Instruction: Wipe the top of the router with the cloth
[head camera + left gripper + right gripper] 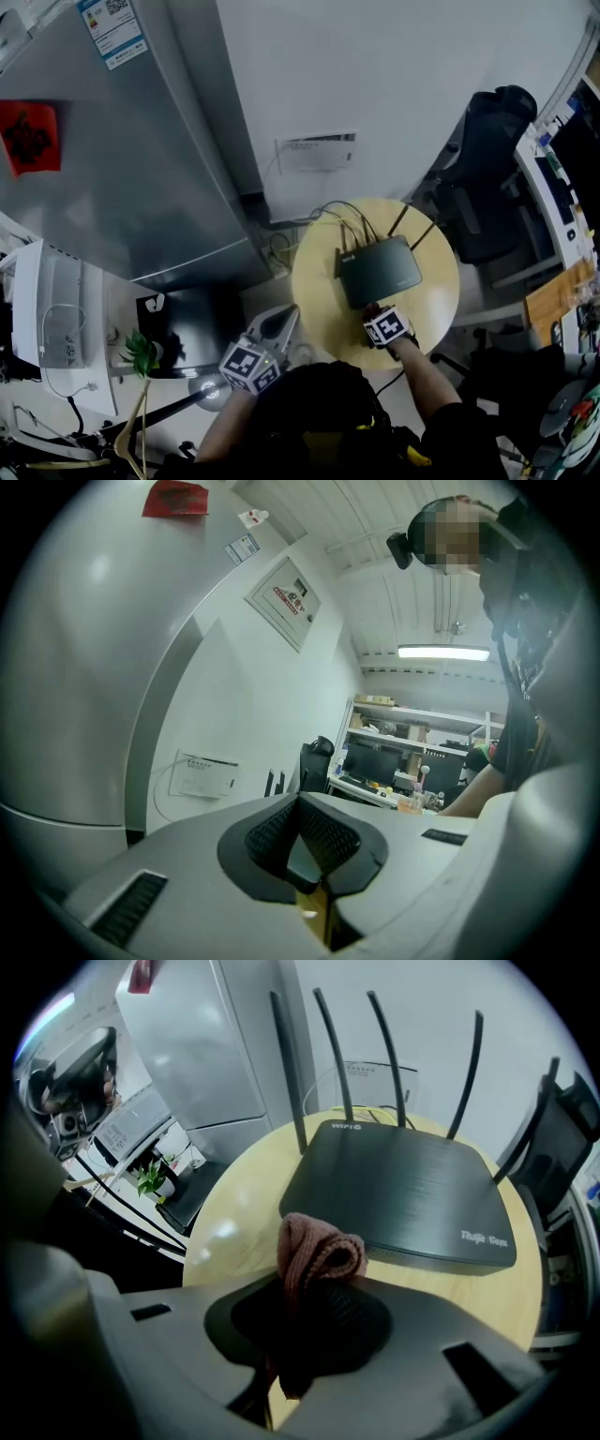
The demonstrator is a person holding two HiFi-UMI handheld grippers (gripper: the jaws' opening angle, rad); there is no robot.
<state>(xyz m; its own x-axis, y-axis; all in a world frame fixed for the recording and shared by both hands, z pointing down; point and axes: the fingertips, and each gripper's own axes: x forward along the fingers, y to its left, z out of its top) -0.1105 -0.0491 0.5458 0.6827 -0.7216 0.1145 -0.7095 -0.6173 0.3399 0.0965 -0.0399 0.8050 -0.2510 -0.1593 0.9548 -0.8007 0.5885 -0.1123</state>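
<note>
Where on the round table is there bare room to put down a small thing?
The widest bare patch lies between the router and the table rim at left. A narrower strip follows the right rim. Crowded: cables behind, the right tongs with the cloth in front.

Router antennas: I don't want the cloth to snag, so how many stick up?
5 antennas, all along the router's back edge: three toward the left, one right of middle, one at the right corner. None seems hidden.
</note>
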